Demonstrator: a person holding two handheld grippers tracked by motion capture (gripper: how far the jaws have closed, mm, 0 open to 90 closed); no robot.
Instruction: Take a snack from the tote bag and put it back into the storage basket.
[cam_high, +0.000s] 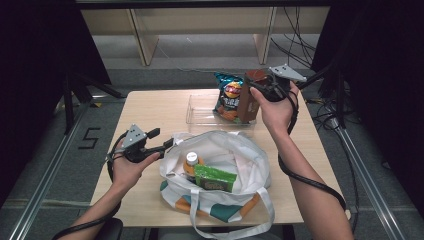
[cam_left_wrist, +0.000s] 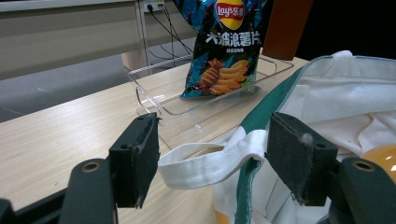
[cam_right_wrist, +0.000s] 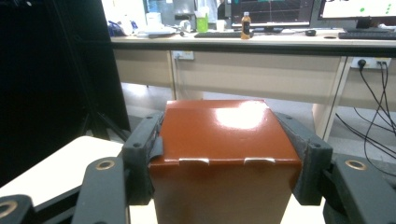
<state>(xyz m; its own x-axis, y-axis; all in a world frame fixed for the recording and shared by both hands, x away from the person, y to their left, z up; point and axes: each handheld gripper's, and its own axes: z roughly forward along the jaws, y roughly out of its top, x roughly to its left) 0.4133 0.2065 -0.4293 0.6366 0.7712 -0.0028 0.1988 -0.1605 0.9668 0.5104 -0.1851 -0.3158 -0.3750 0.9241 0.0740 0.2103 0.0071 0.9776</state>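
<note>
The brown carton stands upright at the right end of the clear tray on the far part of the tabletop, just beside the blue chip bag, which leans in the tray to its left. The right tongs clamp the carton near its top, one pad pressed on each side wall, as the right gripper view shows with the glossy top face between the black jaws. The right hand holds them from the right.

Nearer, a white tote bag with green trim lies open on the tabletop; inside it are an orange bottle with a white cap and a green packet. The left tongs stand wide at the bag's left rim, with a white strap lying between the pads, not pinched. The left hand holds them near the tabletop's left edge.
</note>
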